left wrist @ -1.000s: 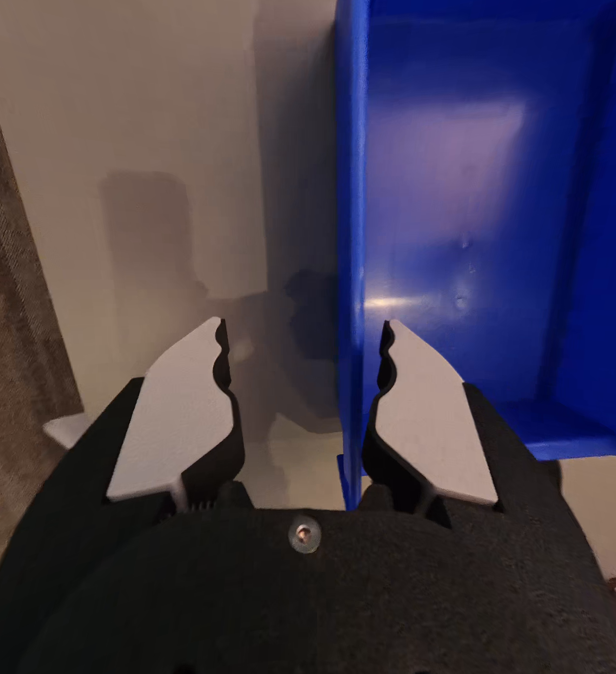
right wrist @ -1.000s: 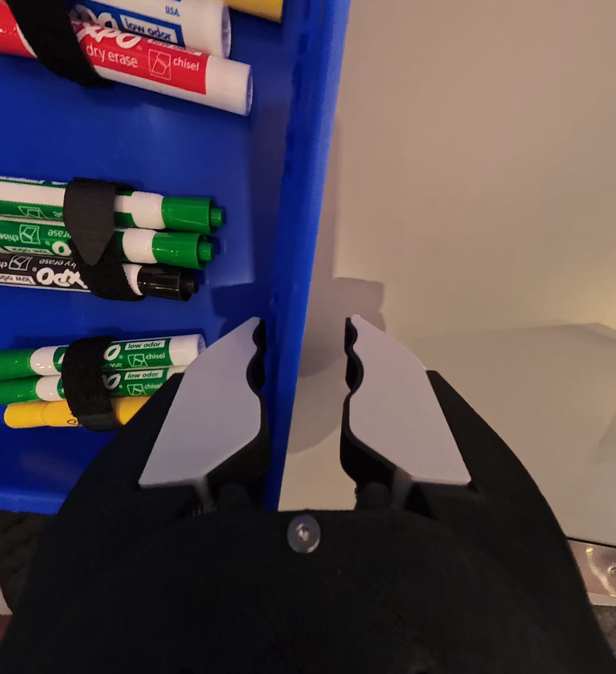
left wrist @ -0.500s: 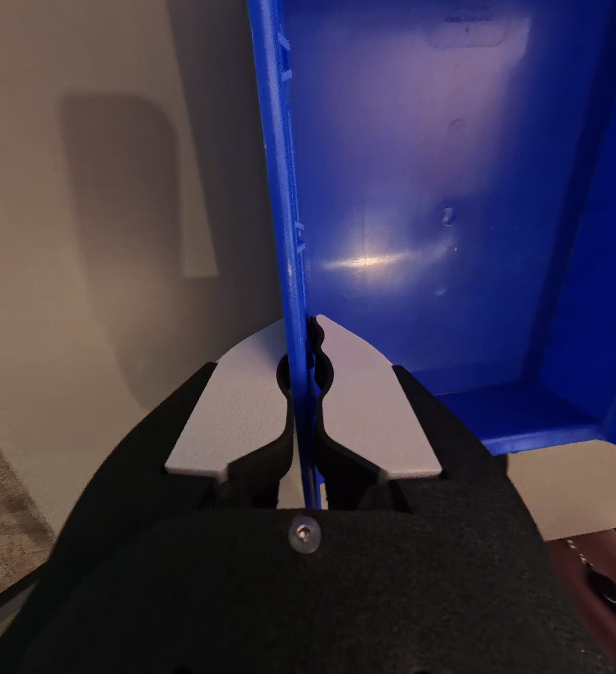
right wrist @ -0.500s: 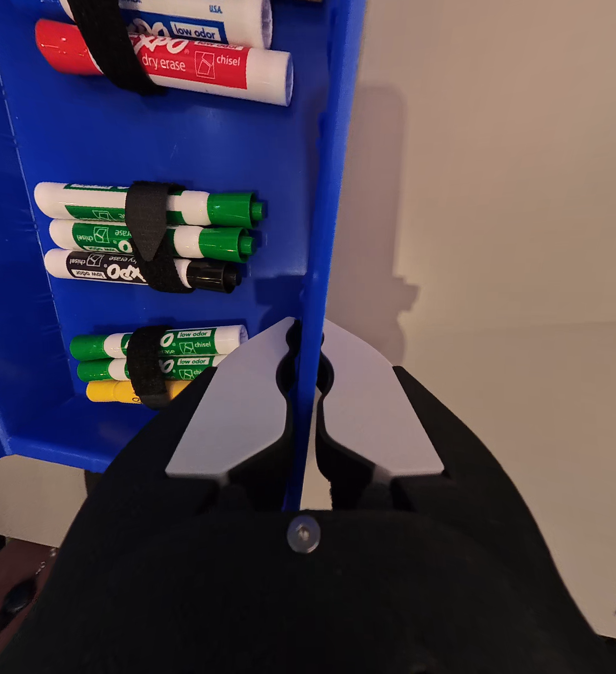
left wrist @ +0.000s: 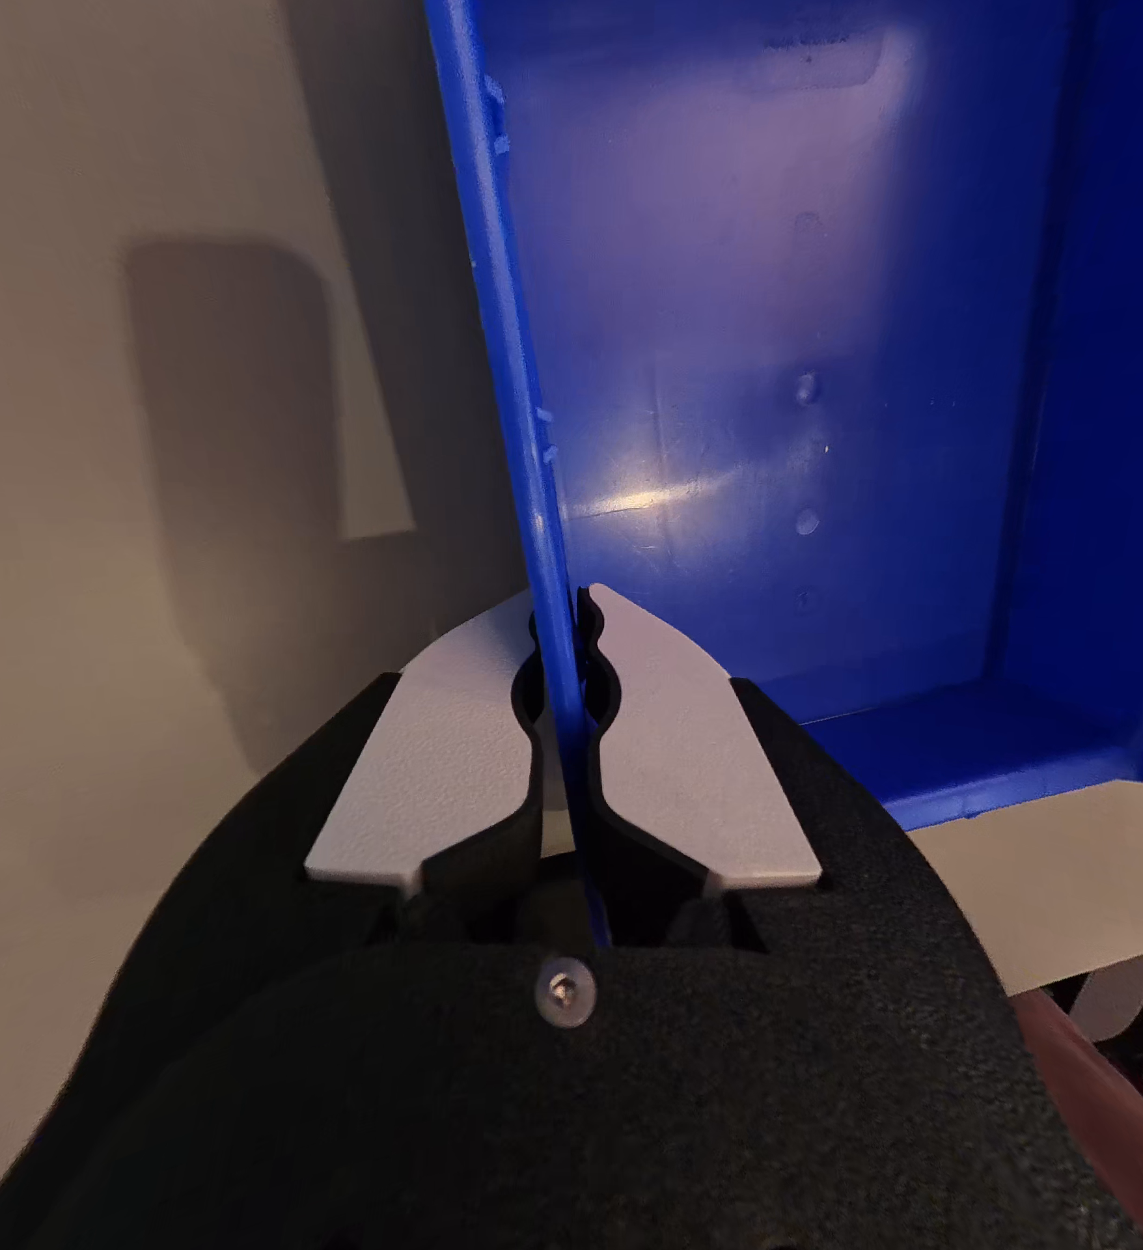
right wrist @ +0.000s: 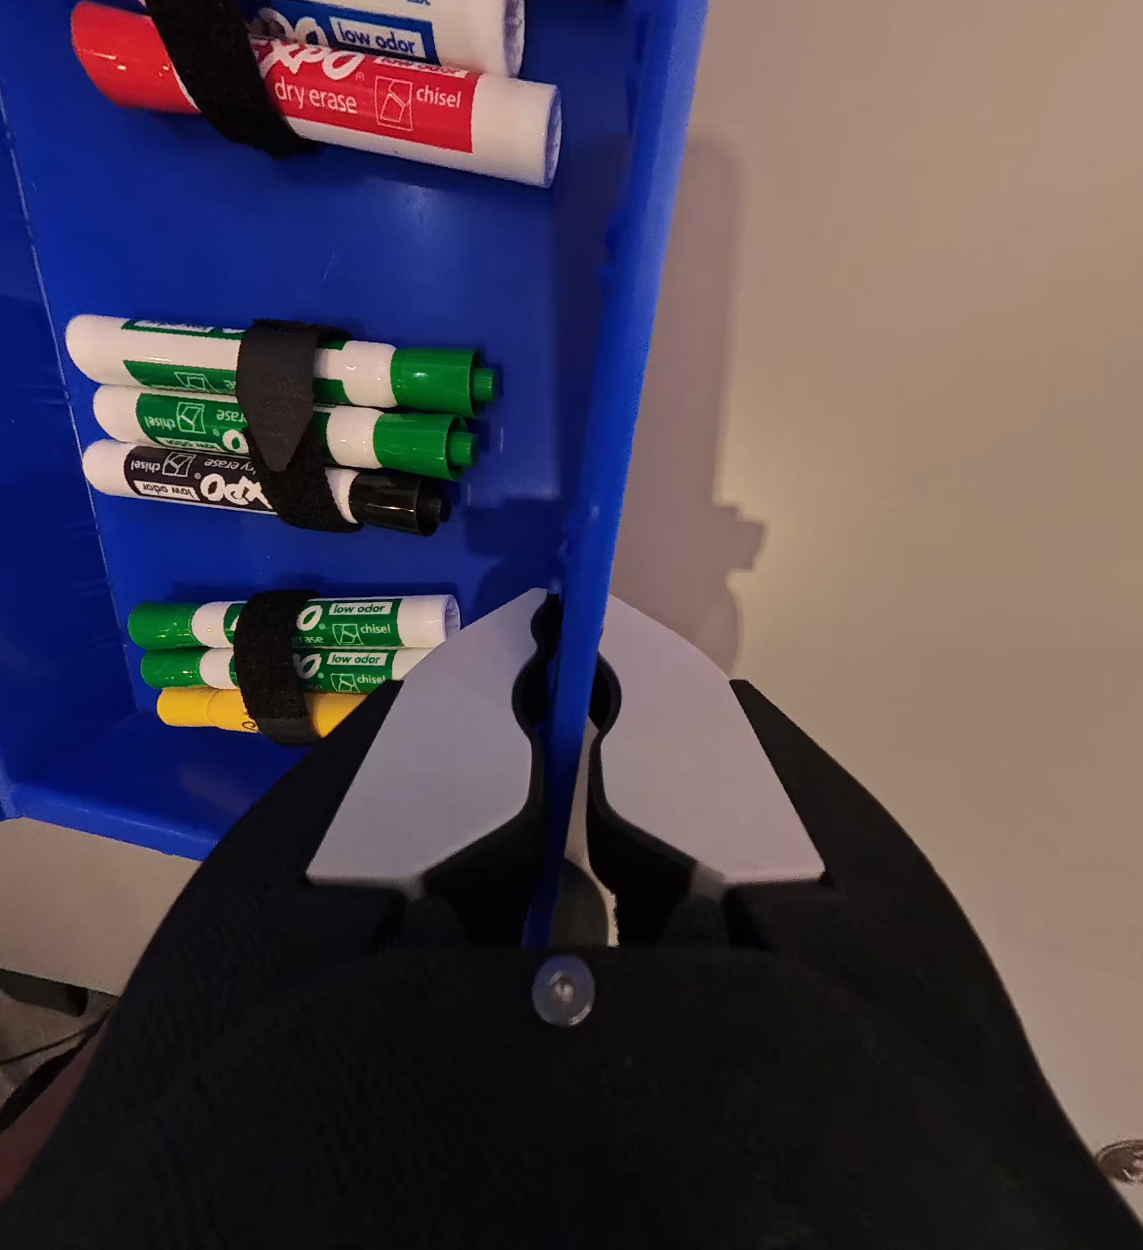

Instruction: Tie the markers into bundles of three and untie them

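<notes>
1. Left gripper (left wrist: 558, 632): jaws clamped on the left side wall of the blue bin (left wrist: 792, 419), one finger outside, one inside. The part of the bin seen from this side holds nothing.
2. Right gripper (right wrist: 572, 632): jaws clamped on the opposite, right side wall of the same bin (right wrist: 629, 338), again straddling the wall.
3. Key relation: the marker bundles lie inside the bin, to the left of the right gripper's jaws and forward of them. Their long axes run crosswise, roughly square to the gripped wall. The right gripper is the nearer one; no bundle shows in the left wrist view.
4. Count, right wrist view: three bundles visible, each wrapped by one black strap.
   - Near bundle (right wrist: 285, 659): two green, one yellow; just beside the inner finger, partly hidden by it.
   - Middle bundle (right wrist: 271, 423): two green, one black.
   - Far bundle (right wrist: 325, 88): one red and one blue-labelled seen; rest cut off by the frame edge, third marker not confirmed.
5. Bin sits on a pale worktop (right wrist: 927, 473).
6. Judgement: bundling looks done; with both walls gripped, the bin is likely about to be shifted or tipped. Untying not yet started.
</notes>
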The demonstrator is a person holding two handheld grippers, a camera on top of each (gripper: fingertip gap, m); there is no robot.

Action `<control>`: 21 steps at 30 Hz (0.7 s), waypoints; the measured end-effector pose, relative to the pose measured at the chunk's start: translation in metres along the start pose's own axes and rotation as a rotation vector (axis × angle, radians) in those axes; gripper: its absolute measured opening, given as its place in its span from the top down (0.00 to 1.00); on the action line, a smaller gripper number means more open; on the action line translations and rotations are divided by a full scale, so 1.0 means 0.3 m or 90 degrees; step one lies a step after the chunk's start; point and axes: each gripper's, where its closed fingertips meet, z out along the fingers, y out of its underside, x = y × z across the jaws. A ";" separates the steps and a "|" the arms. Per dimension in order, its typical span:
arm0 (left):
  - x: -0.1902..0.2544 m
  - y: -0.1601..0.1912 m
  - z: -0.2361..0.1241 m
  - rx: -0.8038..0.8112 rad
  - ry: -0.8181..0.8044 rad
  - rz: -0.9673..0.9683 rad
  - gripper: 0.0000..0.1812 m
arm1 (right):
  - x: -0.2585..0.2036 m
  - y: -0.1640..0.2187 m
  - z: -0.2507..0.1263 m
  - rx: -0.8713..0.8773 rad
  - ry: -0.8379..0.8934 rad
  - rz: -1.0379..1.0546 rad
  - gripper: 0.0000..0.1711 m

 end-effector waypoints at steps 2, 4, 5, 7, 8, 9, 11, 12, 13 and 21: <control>0.028 -0.002 0.005 -0.001 -0.005 -0.003 0.97 | -0.042 -0.009 0.009 -0.006 -0.003 -0.023 0.95; 0.057 -0.004 0.010 0.006 0.003 -0.011 0.97 | -0.075 -0.019 0.016 -0.015 -0.004 -0.045 0.95; 0.072 -0.003 0.013 0.010 0.014 -0.016 0.97 | -0.085 -0.028 0.019 -0.016 -0.003 -0.055 0.95; 0.092 0.000 0.014 0.017 0.024 -0.028 0.96 | -0.095 -0.059 0.023 -0.002 0.000 -0.053 0.94; 0.097 0.003 0.015 0.018 0.020 -0.028 0.96 | -0.099 -0.071 0.026 0.002 -0.003 -0.041 0.93; 0.103 0.006 0.015 0.019 0.017 -0.027 0.96 | -0.103 -0.076 0.032 -0.002 -0.008 -0.032 0.93; 0.121 0.010 0.017 0.020 0.016 -0.026 0.96 | -0.103 -0.076 0.042 -0.023 -0.004 -0.026 0.91; 0.133 0.010 0.019 0.021 0.022 -0.031 0.95 | -0.103 -0.072 0.046 -0.036 -0.001 -0.022 0.91; 0.148 0.010 0.020 0.022 0.032 -0.031 0.95 | -0.099 -0.069 0.049 -0.047 0.004 -0.021 0.91; 0.228 -0.033 -0.058 0.113 0.206 -0.015 0.81 | -0.088 -0.059 0.056 -0.079 -0.007 0.004 0.97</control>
